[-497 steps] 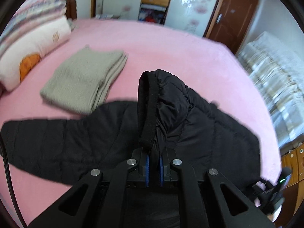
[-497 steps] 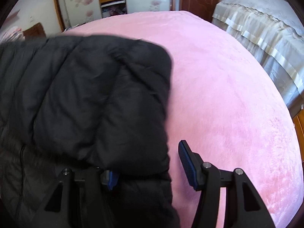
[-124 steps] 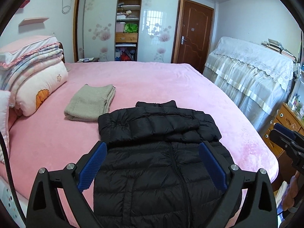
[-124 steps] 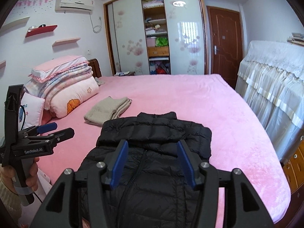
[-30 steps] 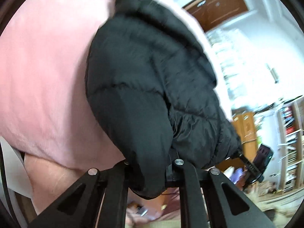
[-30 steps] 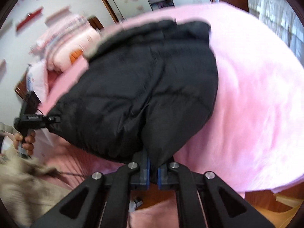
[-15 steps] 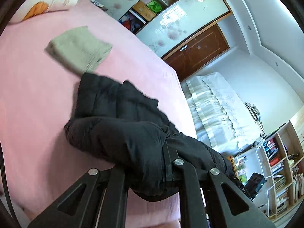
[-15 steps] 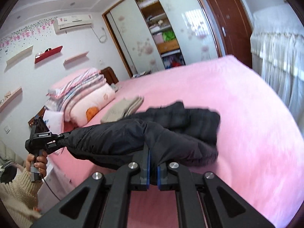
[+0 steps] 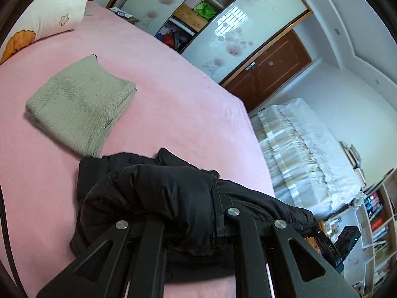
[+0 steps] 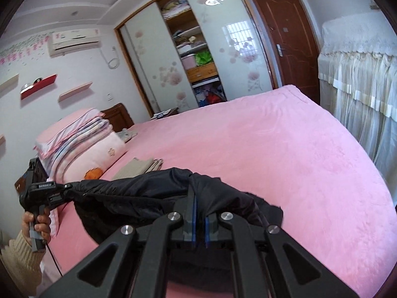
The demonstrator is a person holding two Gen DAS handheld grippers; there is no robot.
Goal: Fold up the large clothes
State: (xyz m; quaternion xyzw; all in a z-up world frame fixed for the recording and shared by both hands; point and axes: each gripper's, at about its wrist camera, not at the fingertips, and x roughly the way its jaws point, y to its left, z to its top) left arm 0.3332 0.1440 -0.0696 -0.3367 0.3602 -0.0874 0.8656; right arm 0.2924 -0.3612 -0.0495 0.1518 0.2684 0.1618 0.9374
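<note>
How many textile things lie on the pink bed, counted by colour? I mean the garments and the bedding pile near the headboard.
Black: 1, the puffer jacket, held by both grippers.
Grey-green: 1, the folded knit garment.
Cream with orange print: 1, the rolled quilt.
Pink striped: 1, the folded blanket stack on top of that quilt.
Total: 4.

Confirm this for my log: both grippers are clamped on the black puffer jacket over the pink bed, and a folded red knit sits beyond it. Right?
Not quite. The folded knit beyond the black puffer jacket is grey-green, not red, as the left wrist view shows. The rest holds: the left gripper and the right gripper are both clamped on the jacket over the pink bed.
</note>
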